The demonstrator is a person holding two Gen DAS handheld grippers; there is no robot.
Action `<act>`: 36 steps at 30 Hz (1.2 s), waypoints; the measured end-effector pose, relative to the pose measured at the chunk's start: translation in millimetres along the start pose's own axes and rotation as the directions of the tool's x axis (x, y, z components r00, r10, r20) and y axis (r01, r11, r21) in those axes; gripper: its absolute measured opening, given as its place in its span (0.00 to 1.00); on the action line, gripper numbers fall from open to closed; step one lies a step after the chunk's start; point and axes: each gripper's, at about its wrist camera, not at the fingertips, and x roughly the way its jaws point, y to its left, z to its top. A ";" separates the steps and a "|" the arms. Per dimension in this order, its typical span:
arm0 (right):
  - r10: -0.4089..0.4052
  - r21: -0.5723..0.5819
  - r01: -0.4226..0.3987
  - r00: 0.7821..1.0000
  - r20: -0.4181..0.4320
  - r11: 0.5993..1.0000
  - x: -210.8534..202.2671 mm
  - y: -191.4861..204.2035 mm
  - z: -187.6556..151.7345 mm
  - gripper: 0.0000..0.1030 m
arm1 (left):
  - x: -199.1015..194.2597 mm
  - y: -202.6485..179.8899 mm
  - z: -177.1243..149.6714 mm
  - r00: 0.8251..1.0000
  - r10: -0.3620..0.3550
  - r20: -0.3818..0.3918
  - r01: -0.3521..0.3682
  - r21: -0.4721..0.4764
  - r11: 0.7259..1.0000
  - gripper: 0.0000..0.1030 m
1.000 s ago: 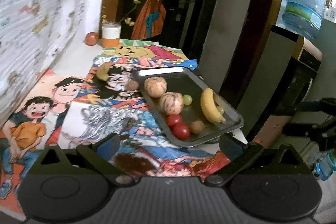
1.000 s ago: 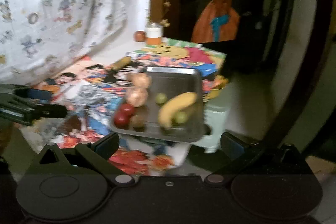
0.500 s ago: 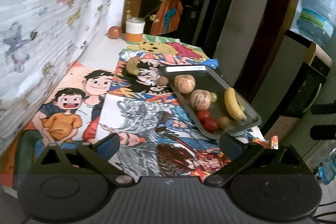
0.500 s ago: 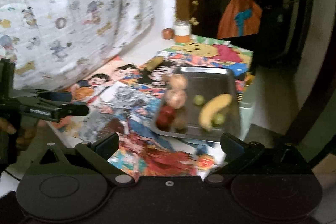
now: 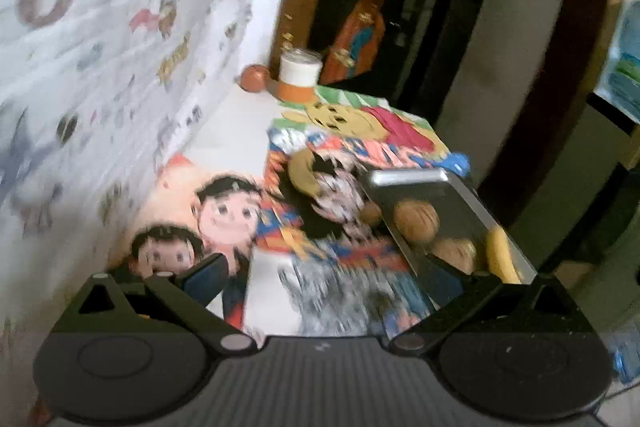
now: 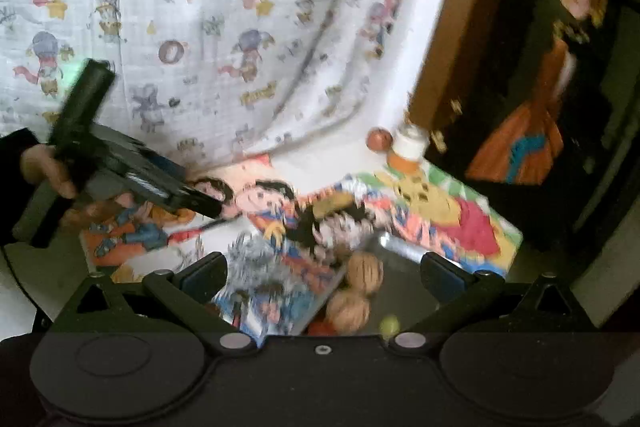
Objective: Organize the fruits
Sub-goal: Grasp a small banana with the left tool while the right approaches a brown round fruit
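Fruits are seen from the left wrist camera ahead and to the right of the left gripper (image 5: 320, 279), whose fingers are spread with nothing between them. Two round tan fruits (image 5: 416, 223) and one banana (image 5: 500, 255) are counted in the metal tray (image 5: 408, 177); one small brown fruit (image 5: 371, 214) and a second banana (image 5: 302, 173) lie on the cartoon cloth (image 5: 224, 211) just left of the tray. One apple (image 5: 256, 77) and one jar (image 5: 298, 75) are set far ahead.

From the right wrist camera, two tan fruits (image 6: 362, 273), one green fruit (image 6: 389, 325) and one red one (image 6: 320, 327) are seen close between the spread, empty fingers of the right gripper (image 6: 322, 277). The left gripper (image 6: 132, 167) is held well to the left; whether it is spread cannot be told here.
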 end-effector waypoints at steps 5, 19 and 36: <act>-0.016 -0.232 0.033 0.997 0.074 0.972 33.9 -3.3 21.3 0.99 | 38.2 12.9 30.1 1.000 0.000 0.016 0.000 -0.061 0.998 1.00; 0.024 -0.402 -0.031 0.999 -0.023 0.915 166.7 -12.5 -16.5 0.99 | 162.7 15.4 55.9 0.997 0.077 0.019 -0.076 -0.038 0.996 1.00; 0.021 -0.401 -0.070 0.992 -0.126 0.914 266.4 -25.7 -29.4 0.92 | 225.4 32.3 55.7 0.988 0.137 0.068 -0.132 -0.081 0.988 1.00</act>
